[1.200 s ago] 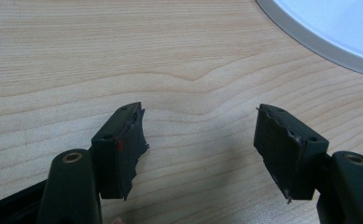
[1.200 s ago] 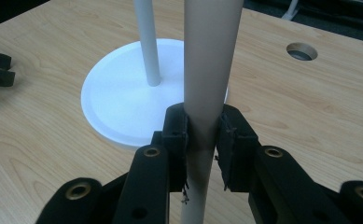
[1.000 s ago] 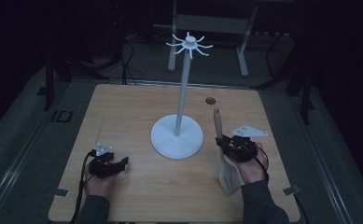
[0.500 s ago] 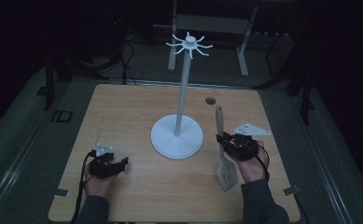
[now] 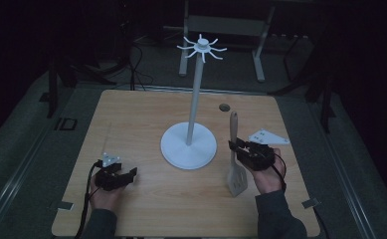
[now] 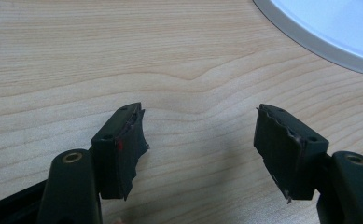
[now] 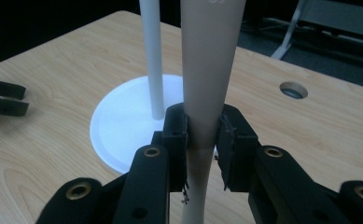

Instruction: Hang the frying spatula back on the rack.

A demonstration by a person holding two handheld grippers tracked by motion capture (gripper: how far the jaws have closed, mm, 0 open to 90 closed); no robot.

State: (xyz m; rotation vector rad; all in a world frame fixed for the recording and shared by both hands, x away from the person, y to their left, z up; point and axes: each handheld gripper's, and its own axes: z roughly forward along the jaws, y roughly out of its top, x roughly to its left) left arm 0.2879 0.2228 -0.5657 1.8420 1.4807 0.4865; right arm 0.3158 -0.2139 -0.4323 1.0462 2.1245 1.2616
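Clamping the spatula (image 5: 235, 158) by its handle beside the hook stand (image 5: 189, 145), the right gripper (image 7: 202, 140) should lift steadily toward a hook; left gripper (image 6: 200, 140) rests wide open, empty

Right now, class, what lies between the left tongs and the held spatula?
In the high view, the white stand's round base lies between the left tongs and the spatula.

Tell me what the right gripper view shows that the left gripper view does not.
Right gripper view: the right gripper shut on the beige wooden spatula handle, the white stand's thin pole, and a round hole in the table. Left gripper view: the left gripper open, bare wood between its jaws. Both: the light wooden table and the stand's round white base.
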